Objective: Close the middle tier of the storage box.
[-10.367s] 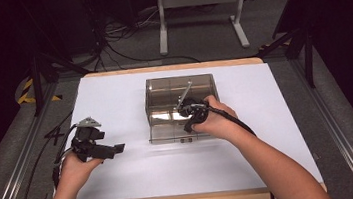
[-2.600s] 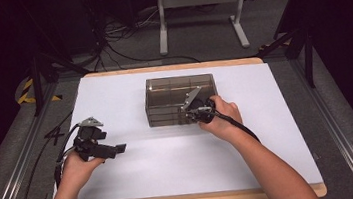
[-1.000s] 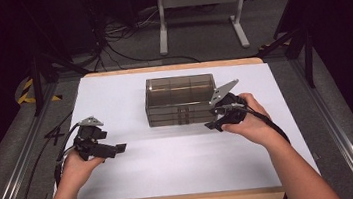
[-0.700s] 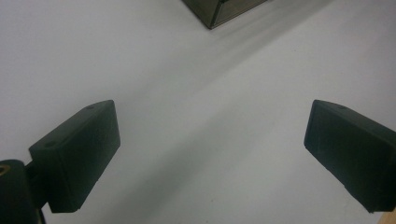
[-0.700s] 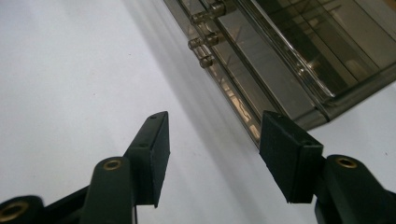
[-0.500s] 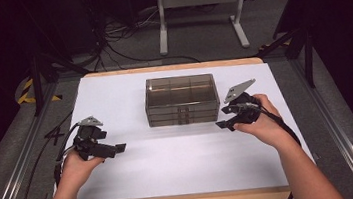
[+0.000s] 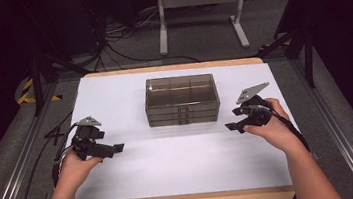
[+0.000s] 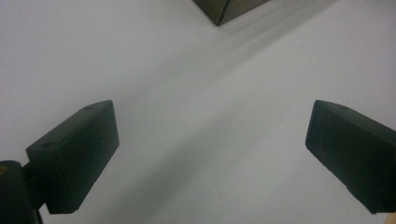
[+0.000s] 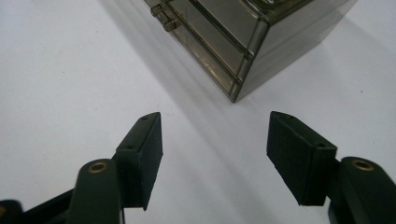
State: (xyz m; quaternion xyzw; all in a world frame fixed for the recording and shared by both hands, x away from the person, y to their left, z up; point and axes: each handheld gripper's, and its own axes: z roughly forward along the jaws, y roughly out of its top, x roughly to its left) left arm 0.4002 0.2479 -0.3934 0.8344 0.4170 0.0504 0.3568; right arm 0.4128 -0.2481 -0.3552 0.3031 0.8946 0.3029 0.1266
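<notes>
Both grippers hover with jaws spread and empty: the right gripper (image 7: 234, 125) just beside the smoky translucent plastic drawer box (image 7: 181, 100), the left gripper (image 7: 115, 149) well apart from it.

The drawer box (image 7: 181, 100) is a smoky, translucent brown plastic case, rectangular and low, sitting upright and square on the white table sheet (image 7: 181, 159). Its top shows three compartments side by side. The front face, turned toward me, carries stacked shallow drawers with small knobs at the middle; all look pushed in flush. From my right gripper view, one front corner of the box (image 9: 243, 51) points at me, casting a soft shadow on the sheet.
</notes>
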